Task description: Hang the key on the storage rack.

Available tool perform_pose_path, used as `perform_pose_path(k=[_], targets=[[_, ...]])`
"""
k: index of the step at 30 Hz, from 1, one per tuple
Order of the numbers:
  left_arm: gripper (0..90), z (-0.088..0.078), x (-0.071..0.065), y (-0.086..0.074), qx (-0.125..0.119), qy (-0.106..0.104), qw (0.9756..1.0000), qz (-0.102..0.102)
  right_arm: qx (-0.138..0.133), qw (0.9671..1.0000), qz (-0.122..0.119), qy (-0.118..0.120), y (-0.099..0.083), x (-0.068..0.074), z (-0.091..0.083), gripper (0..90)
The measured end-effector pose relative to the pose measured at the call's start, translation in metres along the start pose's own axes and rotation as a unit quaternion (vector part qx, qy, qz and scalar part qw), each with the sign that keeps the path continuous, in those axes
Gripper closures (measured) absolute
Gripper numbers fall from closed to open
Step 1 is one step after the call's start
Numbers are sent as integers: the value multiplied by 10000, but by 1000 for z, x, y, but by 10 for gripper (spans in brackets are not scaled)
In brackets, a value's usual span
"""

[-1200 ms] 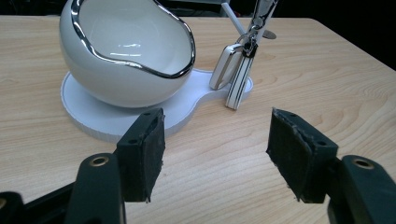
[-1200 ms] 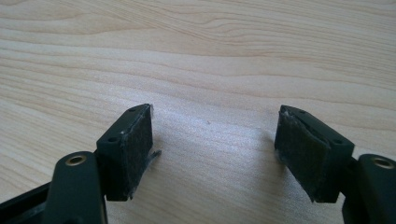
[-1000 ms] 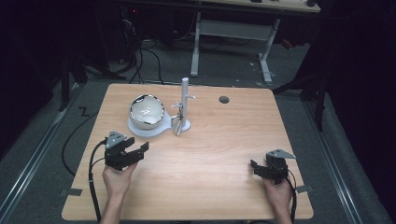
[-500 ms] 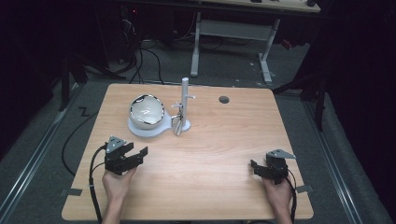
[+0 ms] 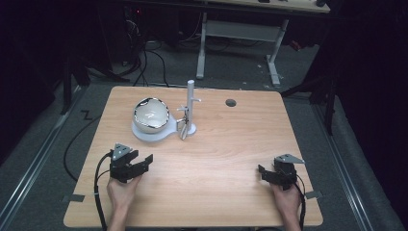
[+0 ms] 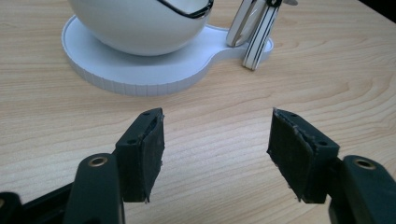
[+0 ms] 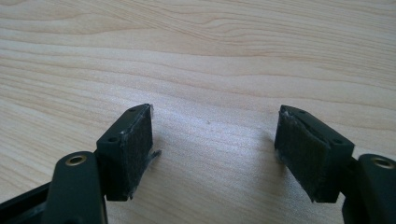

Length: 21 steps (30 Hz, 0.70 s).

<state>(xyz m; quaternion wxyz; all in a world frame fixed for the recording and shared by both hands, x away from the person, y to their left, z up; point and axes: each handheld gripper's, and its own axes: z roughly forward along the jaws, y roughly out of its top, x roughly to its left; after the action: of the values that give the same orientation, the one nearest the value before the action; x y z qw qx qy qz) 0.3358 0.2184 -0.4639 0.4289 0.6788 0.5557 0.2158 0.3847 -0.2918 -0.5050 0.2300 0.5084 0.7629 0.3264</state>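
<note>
A white bowl (image 5: 151,114) with a dark rim sits on a flat white base (image 5: 144,135) at the table's back left. On the same base stands a thin white post (image 5: 190,103). A small white, black-striped piece (image 5: 183,129) hangs low against it. My left gripper (image 5: 144,163) rests near the front left, open and empty, pointing toward the base. In the left gripper view the jaws (image 6: 217,126) stand apart over bare wood, with the bowl (image 6: 140,28), the base (image 6: 130,77) and the striped piece (image 6: 256,32) ahead. My right gripper (image 5: 263,173) lies at the front right, open (image 7: 215,121) over bare wood.
The wooden table (image 5: 226,144) has a round cable hole (image 5: 231,102) at the back right. Another desk's legs (image 5: 240,33) and cables lie on the dark floor beyond. A cable trails from each gripper off the front edge.
The left gripper has shifted slightly toward the front edge. The right gripper has stayed still.
</note>
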Motion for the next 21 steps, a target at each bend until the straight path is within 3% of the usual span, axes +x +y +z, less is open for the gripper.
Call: perform_pose_path(k=[11,21], targets=[[356,8,4,-10,118,99,9999,-39,0,10000,-2,1,0,0,0,279],[346,15,5,-18,300,328,9990,99,0,10000,-3,1,0,0,0,279]])
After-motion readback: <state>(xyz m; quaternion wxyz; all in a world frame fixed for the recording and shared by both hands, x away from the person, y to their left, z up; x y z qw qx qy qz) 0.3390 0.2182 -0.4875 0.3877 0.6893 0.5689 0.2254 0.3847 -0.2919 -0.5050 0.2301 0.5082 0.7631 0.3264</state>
